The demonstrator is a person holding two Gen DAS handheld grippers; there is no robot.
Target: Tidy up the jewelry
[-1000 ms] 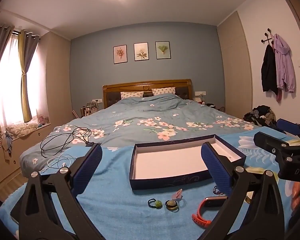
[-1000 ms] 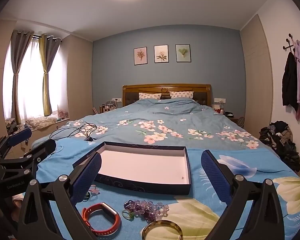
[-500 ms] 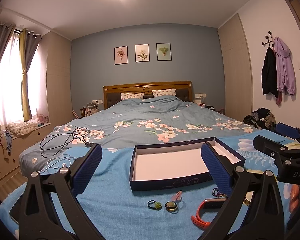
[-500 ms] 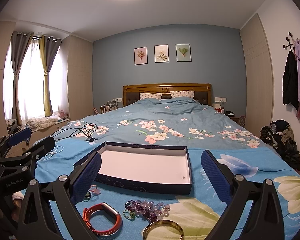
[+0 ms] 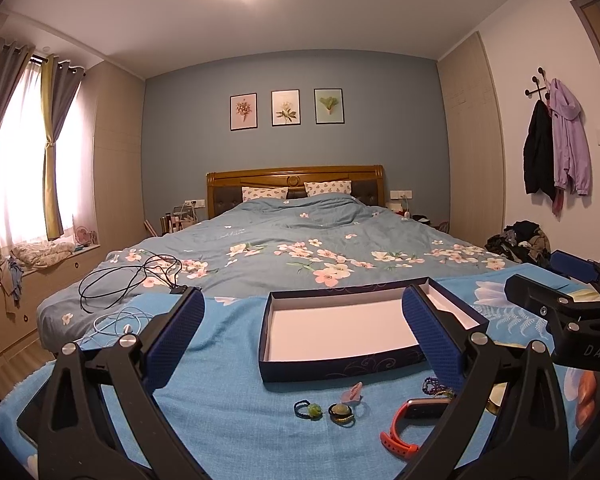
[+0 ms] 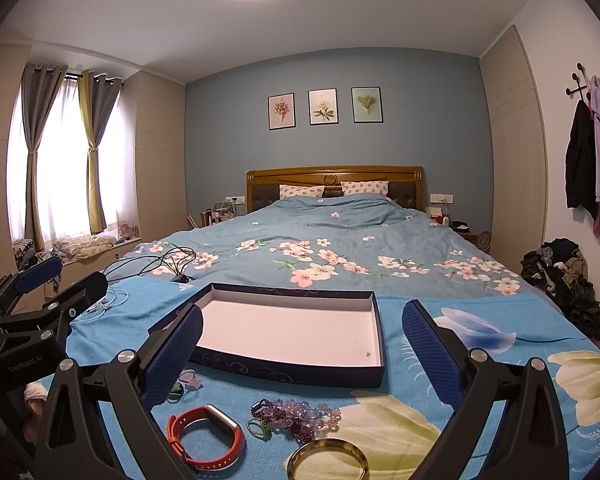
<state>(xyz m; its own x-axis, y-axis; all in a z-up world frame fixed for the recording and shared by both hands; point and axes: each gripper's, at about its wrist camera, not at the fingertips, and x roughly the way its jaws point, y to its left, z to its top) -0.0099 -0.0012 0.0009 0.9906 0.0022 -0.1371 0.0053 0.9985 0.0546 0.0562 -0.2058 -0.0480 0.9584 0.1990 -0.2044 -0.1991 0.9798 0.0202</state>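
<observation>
**Both tongs wide, jewelry loose in front of the box**

In your left wrist view, the left gripper (image 5: 300,336) stands wide with nothing between its blue pads. At the left of the frame, black cables (image 5: 128,280) sprawl on the bed cover. Centre frame, the dark blue box (image 5: 340,368) sits on the blue blanket (image 5: 228,360), its white floor bare. Just below it, going left to right, you see a small green ring (image 5: 309,409), a dark ring with a pale stone (image 5: 341,413), a pink clip (image 5: 353,392) just above that, and an orange wristband (image 5: 404,426) partly hidden behind your right finger. At the right edge, your other tool pokes into the frame.

In your right wrist view, the right gripper (image 6: 302,354) is also wide and holds nothing. The left tool shows at the left edge. The box (image 6: 292,368) lies in the centre of the frame. Along the lower part, left to right, the wristband (image 6: 206,438) lies flat, a purple bead bracelet (image 6: 300,418) sits bunched near it, and a gold bangle (image 6: 327,460) lies at the bottom edge, all outside the box.
</observation>
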